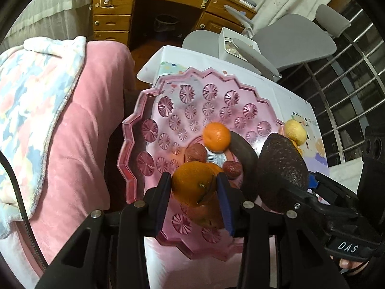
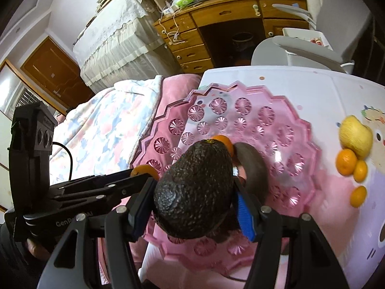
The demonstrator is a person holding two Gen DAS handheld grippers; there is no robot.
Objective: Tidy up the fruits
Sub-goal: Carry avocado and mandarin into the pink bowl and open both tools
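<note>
A pink scalloped plate lies on the white table. My left gripper is shut on an orange just above the plate's near part. On the plate rest a small orange, a dark avocado, two red dates and a small packet. My right gripper is shut on a second dark avocado, held over the plate close beside the left gripper. A yellow fruit and three small oranges sit on the table right of the plate.
A bed with a pink cover and a floral blanket borders the table's left edge. Behind stand a wooden desk and a grey chair. A white box sits at the table's far end.
</note>
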